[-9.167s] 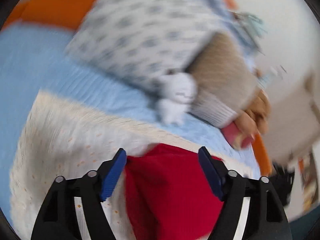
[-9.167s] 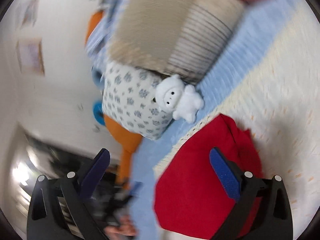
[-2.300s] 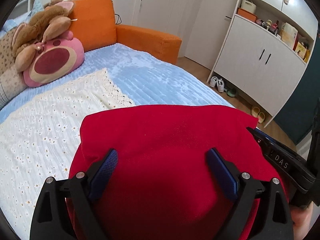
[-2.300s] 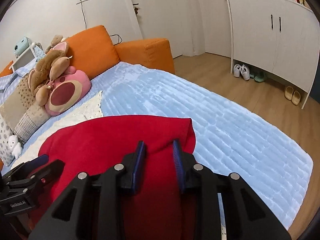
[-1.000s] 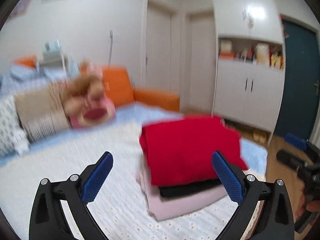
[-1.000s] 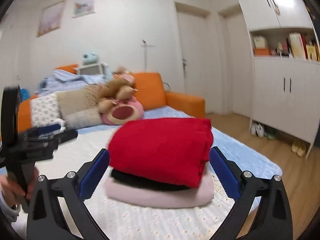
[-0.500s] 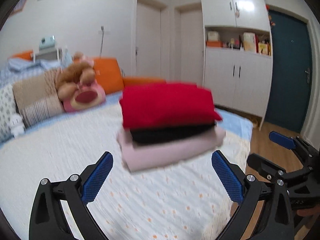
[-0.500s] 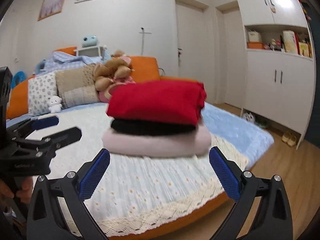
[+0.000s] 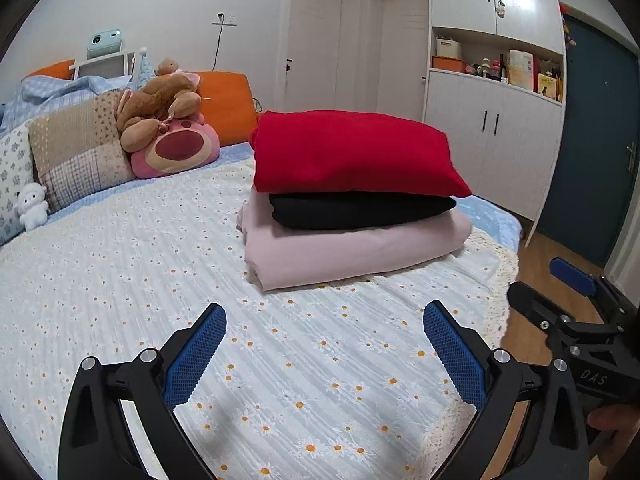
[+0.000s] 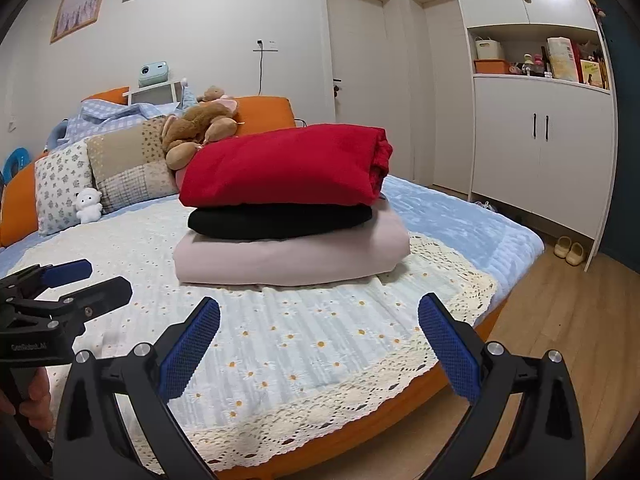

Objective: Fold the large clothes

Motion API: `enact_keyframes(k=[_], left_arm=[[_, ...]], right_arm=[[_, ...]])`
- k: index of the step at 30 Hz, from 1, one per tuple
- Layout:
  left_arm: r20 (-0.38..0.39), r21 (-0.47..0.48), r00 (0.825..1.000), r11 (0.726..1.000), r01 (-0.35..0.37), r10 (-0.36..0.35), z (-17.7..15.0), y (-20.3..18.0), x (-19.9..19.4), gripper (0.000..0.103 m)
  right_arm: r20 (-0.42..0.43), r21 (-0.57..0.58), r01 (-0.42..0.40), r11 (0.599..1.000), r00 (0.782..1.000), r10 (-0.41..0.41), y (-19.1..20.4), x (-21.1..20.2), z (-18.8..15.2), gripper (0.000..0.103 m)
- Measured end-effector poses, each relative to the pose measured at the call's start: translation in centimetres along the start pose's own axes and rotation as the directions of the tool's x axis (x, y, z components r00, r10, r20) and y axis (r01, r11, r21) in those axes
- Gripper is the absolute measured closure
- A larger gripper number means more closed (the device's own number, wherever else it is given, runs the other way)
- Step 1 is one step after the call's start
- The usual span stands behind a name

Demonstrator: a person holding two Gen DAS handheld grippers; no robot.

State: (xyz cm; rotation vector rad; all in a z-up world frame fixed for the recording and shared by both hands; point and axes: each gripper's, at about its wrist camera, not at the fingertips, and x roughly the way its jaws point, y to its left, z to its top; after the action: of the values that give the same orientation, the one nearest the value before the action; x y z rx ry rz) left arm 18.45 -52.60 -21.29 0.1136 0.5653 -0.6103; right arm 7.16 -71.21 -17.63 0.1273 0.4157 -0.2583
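A folded red sweater tops a black garment and a pink one on the bed, soft and floppy, likely best gripped at thick folded edges, while the left claw and right claw hang wide and empty near the stack.

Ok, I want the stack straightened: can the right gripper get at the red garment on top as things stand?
Probably yes. The right gripper is open, and only bare bedspread lies between it and the red garment, which tops the stack uncovered.
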Motion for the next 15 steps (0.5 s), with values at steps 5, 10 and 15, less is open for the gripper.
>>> enact_keyframes(k=[5,10,15], left_arm=[[-0.006,0.002,1.0,1.0,-0.02,0.02,0.2,0.1,0.5,0.003],[-0.001,0.012,0.999,0.999,-0.033,0.033,0.4,-0.2,0.8,0.003],[0.007,0.013,0.999,0.999,-0.032,0.032,0.8,-0.4,1.0,0.003]], right_arm=[[-0.001,-0.007,0.001,1.0,1.0,-0.001,-0.3,0.2,0.1,0.005],[0.001,-0.021,-0.003,1.0,1.0,0.003,-0.5,0.8,0.6,0.005],[-0.002,-0.027,0.006,1.0,1.0,-0.006,-0.6,1.1,0.7,0.005]])
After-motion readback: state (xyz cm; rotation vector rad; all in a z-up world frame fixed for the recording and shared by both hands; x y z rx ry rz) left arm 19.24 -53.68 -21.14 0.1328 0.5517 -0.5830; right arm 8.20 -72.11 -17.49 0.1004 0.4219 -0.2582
